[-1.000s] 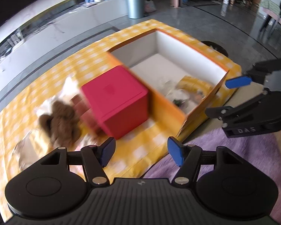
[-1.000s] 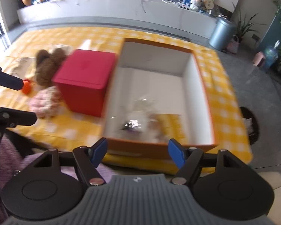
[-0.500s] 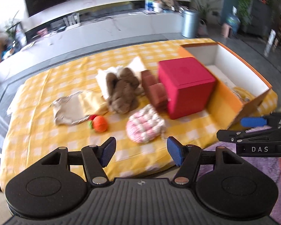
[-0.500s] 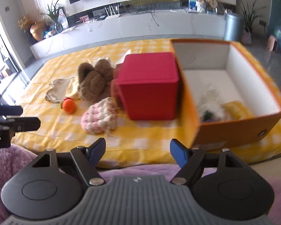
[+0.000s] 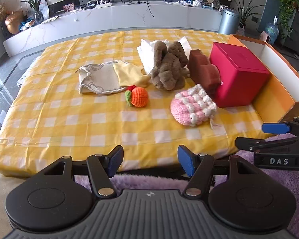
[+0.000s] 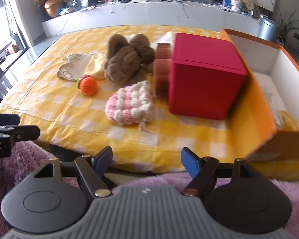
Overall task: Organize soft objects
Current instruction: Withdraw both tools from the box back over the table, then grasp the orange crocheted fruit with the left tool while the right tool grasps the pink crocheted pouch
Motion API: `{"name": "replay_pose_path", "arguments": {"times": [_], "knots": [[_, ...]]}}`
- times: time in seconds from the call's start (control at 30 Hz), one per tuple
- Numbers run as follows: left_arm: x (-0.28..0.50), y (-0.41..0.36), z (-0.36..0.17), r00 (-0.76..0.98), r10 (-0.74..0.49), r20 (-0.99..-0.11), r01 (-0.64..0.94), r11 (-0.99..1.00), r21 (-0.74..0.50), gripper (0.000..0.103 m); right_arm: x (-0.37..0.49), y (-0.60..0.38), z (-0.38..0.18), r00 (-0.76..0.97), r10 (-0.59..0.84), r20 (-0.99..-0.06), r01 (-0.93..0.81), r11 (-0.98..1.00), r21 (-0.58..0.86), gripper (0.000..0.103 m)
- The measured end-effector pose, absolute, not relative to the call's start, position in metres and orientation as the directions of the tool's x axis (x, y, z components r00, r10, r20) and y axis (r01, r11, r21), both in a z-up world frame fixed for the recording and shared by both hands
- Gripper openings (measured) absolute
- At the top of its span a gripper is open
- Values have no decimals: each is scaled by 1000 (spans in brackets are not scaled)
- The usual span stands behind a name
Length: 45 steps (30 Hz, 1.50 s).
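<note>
Both claws empty, held near table edge.
I had left gripper [image 5: 150, 163] and right gripper [image 6: 146, 162] spread wide; pink knit pouch [image 5: 192, 107] sat left of red box [image 5: 238, 77].

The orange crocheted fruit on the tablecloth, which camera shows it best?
The left wrist view: the orange crocheted fruit is sharp there, with its green leaf and a red bit behind it visible, beside the beige garment. The right wrist view shows it too, but blurred and more to the side.

Orange box [image 5: 273, 97] cut off; its contents perhaps cloth, blurred.
</note>
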State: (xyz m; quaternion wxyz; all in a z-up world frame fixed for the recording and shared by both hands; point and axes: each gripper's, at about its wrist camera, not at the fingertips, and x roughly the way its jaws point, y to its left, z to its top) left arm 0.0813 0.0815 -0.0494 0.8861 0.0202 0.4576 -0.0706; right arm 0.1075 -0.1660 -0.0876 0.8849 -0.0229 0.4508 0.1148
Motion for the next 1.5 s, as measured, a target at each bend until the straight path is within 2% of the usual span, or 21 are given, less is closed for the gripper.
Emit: {"name": "replay_pose_path", "arguments": {"times": [0.13,0.4,0.47,0.63,0.93,1.17,1.23,1.3,1.37,1.5], "knots": [[95,89,-50,576,-150,-804,190,981,-47,74,120,-150,-93,565,207,-799,-261,963,65,75],[138,88,-63,559,-132,-819,282,959,38,74,167,-125,-105,554,206,-807,-282,958,51,75],[151,89,-68,565,-138,-814,294,955,42,74,178,-115,-109,558,201,-805,-298,954,31,79],[187,94,-83,558,-148,-817,264,965,5,74,197,-96,-121,568,179,-803,-323,946,-18,85],[227,83,-115,557,-79,-827,224,973,59,74,215,-96,-141,560,155,-814,-305,952,-29,86],[230,81,-130,551,-92,-829,228,973,44,74,219,-99,-151,558,163,-814,-303,953,-17,84],[230,80,-133,556,-100,-825,231,972,37,70,218,-97,-152,560,152,-815,-316,948,-40,82],[230,77,-136,557,-91,-825,237,970,54,61,217,-96,-154,567,141,-811,-323,944,-62,80],[229,73,-137,560,-84,-824,248,966,71,56,216,-95,-154,573,136,-808,-326,942,-73,77],[225,70,-137,570,-81,-817,257,963,83,51,214,-95,-153,584,126,-802,-328,940,-91,69]]}}
